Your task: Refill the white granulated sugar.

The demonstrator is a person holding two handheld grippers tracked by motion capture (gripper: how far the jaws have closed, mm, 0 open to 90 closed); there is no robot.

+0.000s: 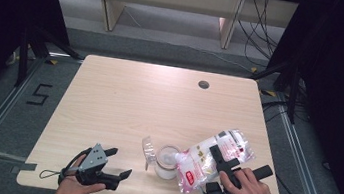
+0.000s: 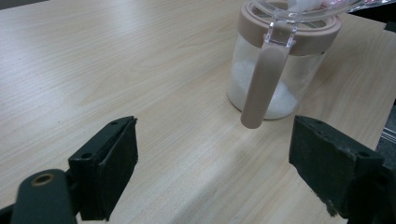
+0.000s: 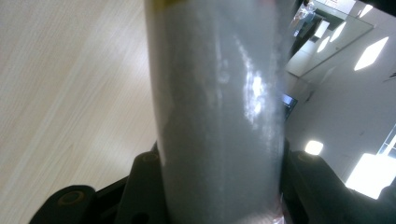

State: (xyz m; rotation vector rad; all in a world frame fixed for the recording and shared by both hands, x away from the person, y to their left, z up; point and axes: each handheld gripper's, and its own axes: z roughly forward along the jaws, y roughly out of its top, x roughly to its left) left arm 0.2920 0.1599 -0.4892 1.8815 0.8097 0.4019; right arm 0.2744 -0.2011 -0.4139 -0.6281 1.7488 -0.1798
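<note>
We are pouring white grains from a bag (image 1: pixel 212 160) into a jar (image 1: pixel 167 162), and the move ahead turns on how the bag's mouth sits against the jar's opening. In the high view the bag's long axis runs from the right-centre of the frame down and left, its lower end resting over the jar's rim, just right of the jar's middle. The right tool (image 1: pixel 220 159) is clenched on the bag's upper half; in the right gripper view the cloudy plastic (image 3: pixel 219 116) is squeezed between both black jaws. To empty the bag, we judge that the raised end should lift further while the mouth stays over the opening.

The left tool (image 1: pixel 117 168) lies at the lower left of the high view, well apart from the jar and released; in the left gripper view its jaws stand wide with bare desk (image 2: pixel 116 65) between them and the jar (image 2: pixel 275 70) beyond, towards the upper right. The right hand is plainly the nearer.

The jar is clear with a pinkish collar, its clear lid (image 1: pixel 149 149) flipped open to the left, a pink clasp (image 2: pixel 264 86) hanging down its side, and a low heap of white grains inside. The bag is clear plastic with red and white print.
</note>
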